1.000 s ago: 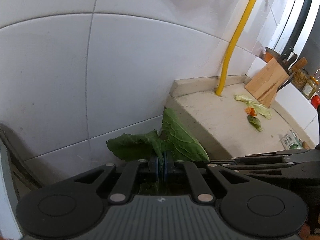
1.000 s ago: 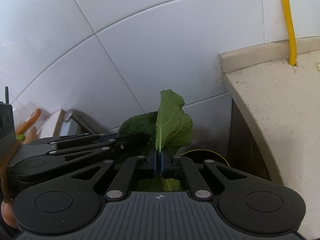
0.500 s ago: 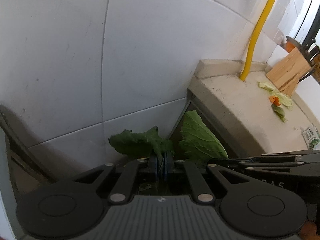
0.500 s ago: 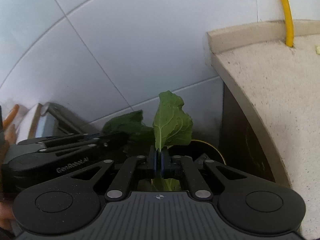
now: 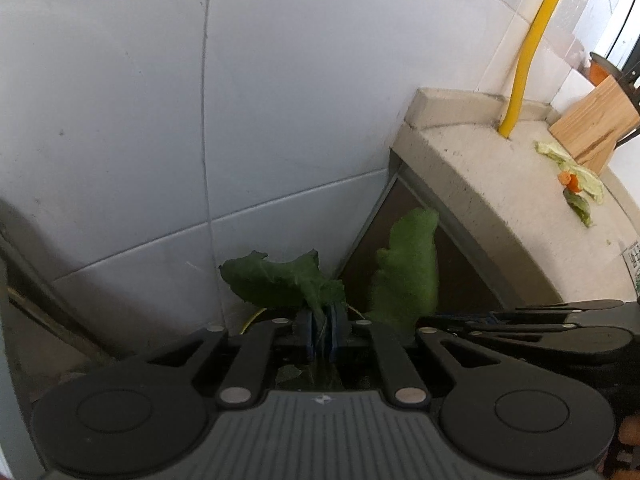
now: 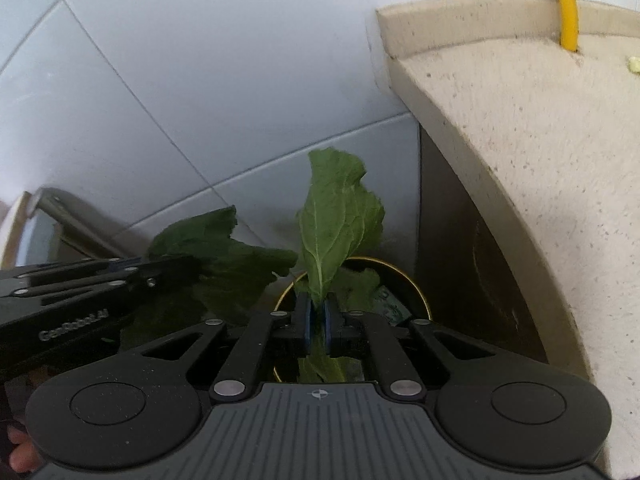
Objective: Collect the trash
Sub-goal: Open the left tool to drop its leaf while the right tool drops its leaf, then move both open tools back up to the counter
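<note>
My left gripper [image 5: 320,330] has a dark green leaf [image 5: 280,284] by its stem between the pads, and its jaws are opening. My right gripper [image 6: 316,316] has a lighter green leaf [image 6: 336,220] standing upright between its blue pads, and its jaws are opening too. Both hang side by side over a dark bin with a yellow rim [image 6: 416,292] in the gap between the tiled wall and the counter. Leaves and a wrapper lie inside the bin. In the right wrist view the left gripper [image 6: 160,268] and its leaf [image 6: 216,252] show at the left.
A beige stone counter [image 5: 500,208] stands to the right, with a yellow pipe [image 5: 528,48] rising from it. On it lie pale leaf scraps with an orange bit [image 5: 576,184], next to a wooden knife block [image 5: 592,128]. A white tiled wall [image 5: 200,120] closes the back.
Both grippers have sunk beside the counter edge with their leaves, and the bin's rim has come into view. The gap between the right gripper's pads looks slightly wider.
</note>
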Demonstrator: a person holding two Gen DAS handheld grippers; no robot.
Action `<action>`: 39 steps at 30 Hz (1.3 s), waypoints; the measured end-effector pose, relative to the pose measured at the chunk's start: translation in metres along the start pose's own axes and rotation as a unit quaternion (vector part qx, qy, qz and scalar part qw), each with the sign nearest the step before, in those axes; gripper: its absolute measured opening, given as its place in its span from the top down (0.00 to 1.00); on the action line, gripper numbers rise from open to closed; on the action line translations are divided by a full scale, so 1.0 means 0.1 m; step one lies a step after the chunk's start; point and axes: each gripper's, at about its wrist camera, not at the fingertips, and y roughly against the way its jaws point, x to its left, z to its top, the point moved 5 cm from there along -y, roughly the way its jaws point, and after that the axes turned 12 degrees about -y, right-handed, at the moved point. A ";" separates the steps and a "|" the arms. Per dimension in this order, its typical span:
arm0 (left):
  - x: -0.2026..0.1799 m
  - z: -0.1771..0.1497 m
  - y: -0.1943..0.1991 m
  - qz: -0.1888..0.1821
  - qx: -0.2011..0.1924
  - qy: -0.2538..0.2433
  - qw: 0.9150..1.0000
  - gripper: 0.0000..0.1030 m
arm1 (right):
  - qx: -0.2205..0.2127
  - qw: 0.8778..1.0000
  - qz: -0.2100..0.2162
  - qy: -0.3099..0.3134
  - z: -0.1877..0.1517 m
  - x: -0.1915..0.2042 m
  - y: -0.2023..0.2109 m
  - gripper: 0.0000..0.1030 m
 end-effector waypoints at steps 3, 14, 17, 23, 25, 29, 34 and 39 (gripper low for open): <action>-0.04 0.00 -0.06 -0.005 0.009 -0.004 1.000 0.77 | 0.010 1.000 -0.005 -0.001 0.00 -0.02 -0.09 0.77; -0.07 0.00 -0.09 0.005 0.012 -0.015 1.000 0.65 | 0.000 1.000 -0.016 -0.019 -0.01 -0.10 -0.09 0.75; -0.08 0.00 -0.09 0.006 0.010 -0.016 1.000 0.64 | -0.007 1.000 -0.021 -0.019 -0.02 -0.11 -0.02 0.68; -0.07 0.00 -0.08 0.017 0.011 -0.022 1.000 0.64 | -0.012 0.999 -0.025 -0.020 -0.06 -0.12 0.04 0.66; -0.06 0.00 -0.08 0.018 0.012 -0.023 1.000 0.64 | -0.014 0.999 -0.026 -0.019 -0.08 -0.10 0.07 0.61; -0.07 0.00 -0.07 0.014 0.011 -0.025 1.000 0.63 | -0.026 0.999 -0.027 -0.016 -0.12 -0.08 0.22 0.56; -0.07 0.00 -0.06 0.028 0.009 -0.035 0.999 0.62 | -0.051 0.998 -0.027 -0.019 -0.13 -0.13 0.45 0.40; -0.08 0.00 -0.04 0.036 0.003 -0.041 0.998 0.61 | -0.066 0.998 -0.019 -0.013 -0.08 -0.18 0.62 0.40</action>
